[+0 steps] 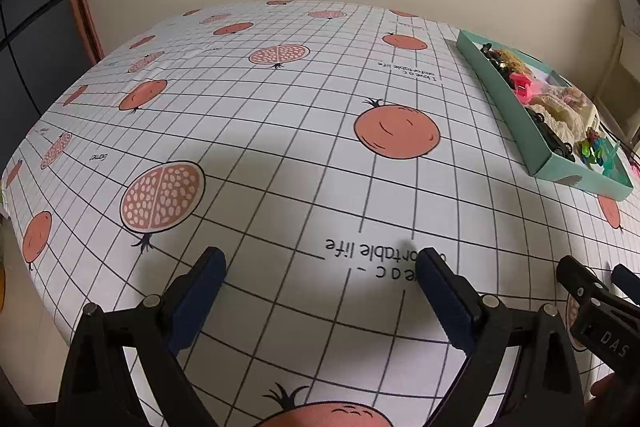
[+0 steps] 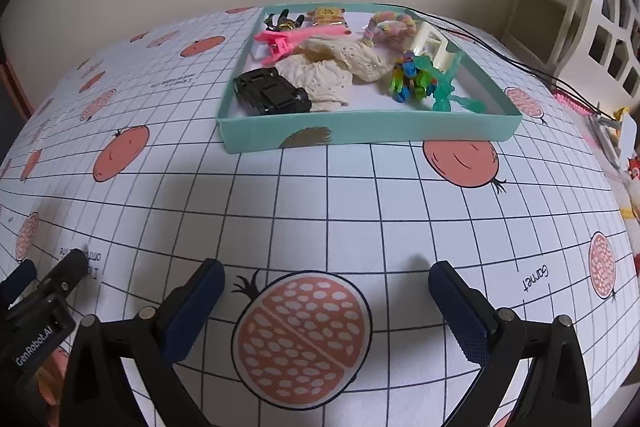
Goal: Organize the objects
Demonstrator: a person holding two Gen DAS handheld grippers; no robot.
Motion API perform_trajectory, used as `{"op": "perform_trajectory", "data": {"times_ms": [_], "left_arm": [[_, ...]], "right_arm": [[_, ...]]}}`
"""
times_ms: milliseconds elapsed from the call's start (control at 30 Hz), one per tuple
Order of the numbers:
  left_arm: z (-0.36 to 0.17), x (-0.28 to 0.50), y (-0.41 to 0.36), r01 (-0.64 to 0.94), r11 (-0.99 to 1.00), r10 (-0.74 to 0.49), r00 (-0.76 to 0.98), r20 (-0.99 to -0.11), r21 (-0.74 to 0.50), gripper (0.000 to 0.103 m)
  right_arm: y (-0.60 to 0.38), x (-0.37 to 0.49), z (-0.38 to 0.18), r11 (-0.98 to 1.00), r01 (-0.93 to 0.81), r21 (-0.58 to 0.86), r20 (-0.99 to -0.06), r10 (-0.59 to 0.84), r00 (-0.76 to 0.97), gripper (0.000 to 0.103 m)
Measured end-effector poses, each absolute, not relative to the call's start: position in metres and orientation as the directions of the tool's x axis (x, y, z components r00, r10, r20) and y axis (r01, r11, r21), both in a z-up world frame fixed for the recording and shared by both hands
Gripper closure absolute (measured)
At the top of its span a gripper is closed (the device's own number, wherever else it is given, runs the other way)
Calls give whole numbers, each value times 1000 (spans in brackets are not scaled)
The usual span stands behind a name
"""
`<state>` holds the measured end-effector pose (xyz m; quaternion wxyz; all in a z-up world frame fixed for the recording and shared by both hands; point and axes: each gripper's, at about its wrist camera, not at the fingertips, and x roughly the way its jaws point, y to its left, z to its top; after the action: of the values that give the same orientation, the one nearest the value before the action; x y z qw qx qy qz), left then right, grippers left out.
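Both grippers (image 1: 322, 267) (image 2: 326, 281) gape, empty. Right view alone faces tray (image 2: 360, 135) (black car (image 2: 272, 95) inside); "GenRobot.AI" legible.

Soft, even indoor light falls from above, leaving broad blurred shadows on the desk (image 1: 304, 115) ahead of each tool. Both pictures are sharp in the middle, bulge strongly fisheye-style, and darken to black corners.

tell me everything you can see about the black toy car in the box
The black toy car looks like glossy plastic, with moulded windows and dark wheels. It lies inside the teal box, in its near left corner, angled across it. Its far side touches the cream lace cloth. Neither gripper is near it.
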<state>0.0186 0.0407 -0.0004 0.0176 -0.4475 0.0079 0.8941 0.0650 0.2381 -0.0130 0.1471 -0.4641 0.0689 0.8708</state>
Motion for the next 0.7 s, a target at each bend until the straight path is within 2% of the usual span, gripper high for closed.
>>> {"op": "perform_trajectory", "data": {"times_ms": [200, 367, 700], "left_arm": [[-1, 18, 38, -25, -1000, 17, -612, -790, -2, 7], [-2, 17, 38, -16, -1000, 12, -603, -798, -2, 1], [-2, 18, 37, -15, -1000, 11, -603, -798, -2, 0]], "right_arm": [[238, 67, -13, -949, -315, -17, -822, 192, -536, 0], [236, 68, -14, -948, -319, -19, -812, 201, -549, 0], [235, 68, -13, -946, -323, -19, -807, 205, -553, 0]]}}
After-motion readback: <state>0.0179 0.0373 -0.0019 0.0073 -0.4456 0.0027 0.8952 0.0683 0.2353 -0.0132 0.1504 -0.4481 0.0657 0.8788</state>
